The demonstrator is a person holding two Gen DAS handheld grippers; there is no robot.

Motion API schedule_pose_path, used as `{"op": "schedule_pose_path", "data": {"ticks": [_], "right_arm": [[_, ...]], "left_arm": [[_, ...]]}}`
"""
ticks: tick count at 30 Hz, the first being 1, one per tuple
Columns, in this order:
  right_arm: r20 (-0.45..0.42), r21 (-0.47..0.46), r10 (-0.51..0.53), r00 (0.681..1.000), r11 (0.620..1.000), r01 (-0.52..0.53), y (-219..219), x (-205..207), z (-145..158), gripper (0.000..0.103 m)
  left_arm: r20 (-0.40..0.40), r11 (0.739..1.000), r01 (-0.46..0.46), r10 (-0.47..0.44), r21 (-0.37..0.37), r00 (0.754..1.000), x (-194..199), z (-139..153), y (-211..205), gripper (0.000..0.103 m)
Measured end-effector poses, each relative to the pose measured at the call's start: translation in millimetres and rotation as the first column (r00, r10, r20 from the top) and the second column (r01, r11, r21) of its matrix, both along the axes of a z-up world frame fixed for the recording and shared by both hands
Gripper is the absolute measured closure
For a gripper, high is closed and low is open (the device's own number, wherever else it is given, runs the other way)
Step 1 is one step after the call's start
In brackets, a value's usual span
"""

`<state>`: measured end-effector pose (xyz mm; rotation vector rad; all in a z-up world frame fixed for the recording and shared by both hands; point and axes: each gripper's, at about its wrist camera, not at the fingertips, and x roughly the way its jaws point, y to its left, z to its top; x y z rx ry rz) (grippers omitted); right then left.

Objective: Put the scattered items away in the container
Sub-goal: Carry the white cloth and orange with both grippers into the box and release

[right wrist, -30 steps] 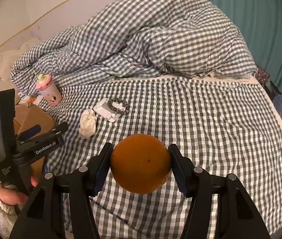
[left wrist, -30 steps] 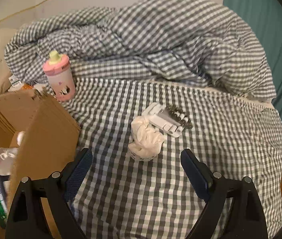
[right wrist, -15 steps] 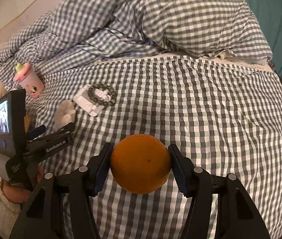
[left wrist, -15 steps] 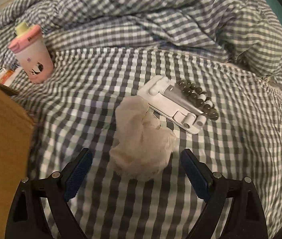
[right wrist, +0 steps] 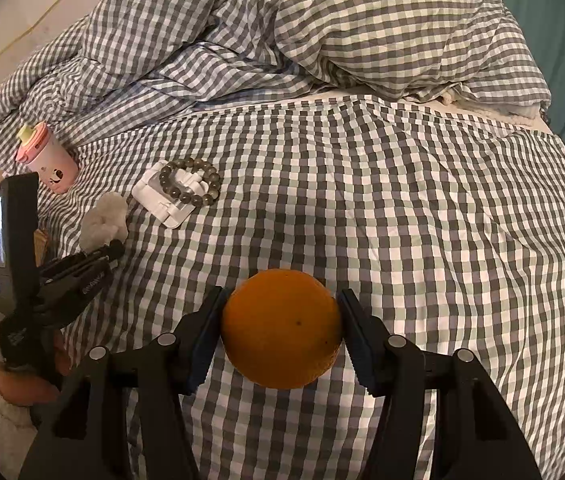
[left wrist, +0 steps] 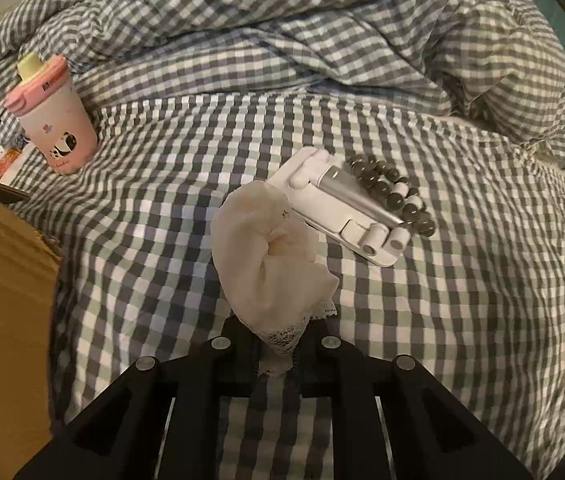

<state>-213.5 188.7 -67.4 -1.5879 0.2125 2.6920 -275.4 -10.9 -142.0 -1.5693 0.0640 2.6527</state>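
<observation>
Cream lace cloth [left wrist: 270, 256]: near edge pinched in closed left gripper [left wrist: 276, 344]. Orange [right wrist: 281, 328]: clamped between half-open right gripper [right wrist: 281, 330] pads.

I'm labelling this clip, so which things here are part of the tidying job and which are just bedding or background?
Part of the job:
- crumpled cream lace-trimmed cloth, pinched in the left hand-held gripper
- round orange fruit, clamped in the right hand-held gripper
- white folding plastic stand
- grey bead bracelet
- pink panda sippy cup
- brown cardboard box

Just there:
- rumpled grey gingham duvet
- teal curtain
</observation>
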Motion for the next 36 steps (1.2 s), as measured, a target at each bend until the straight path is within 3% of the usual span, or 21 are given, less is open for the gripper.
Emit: {"op": "schedule_pose_path", "data": {"ticks": [7, 15, 22, 29, 36], "right_arm": [[-0.061, 0.006, 0.020, 0.998, 1.000, -0.019, -12.7, 21.7, 30.7, 0.046], [-0.139, 0.029, 0.054, 0.989, 0.998, -0.051, -39.9, 54.6, 76.2, 0.047], [-0.209, 0.040, 0.107, 0.972, 0.994, -0.101, -75.9, 82.6, 113.1, 0.047], [-0.238, 0.050, 0.211, 0.948, 0.978, -0.204, -151.1, 100.7, 132.2, 0.047], [-0.226, 0.062, 0.379, 0.898, 0.925, -0.375, -250.5, 110.7, 130.3, 0.047]], "left_arm": [[-0.056, 1.000, -0.004, 0.005, 0.022, 0.998, 22.3, 36.8, -8.5, 0.090], [-0.157, 0.998, 0.001, 0.009, 0.061, 0.988, 60.7, 100.7, -25.9, 0.090], [-0.238, 0.996, -0.019, 0.040, 0.088, 0.970, 99.1, 150.7, -63.4, 0.090], [-0.295, 0.994, -0.060, 0.084, 0.089, 0.952, 137.1, 188.0, -132.6, 0.090], [-0.286, 0.980, -0.179, 0.197, 0.090, 0.938, 159.4, 187.3, -217.7, 0.090]]}}
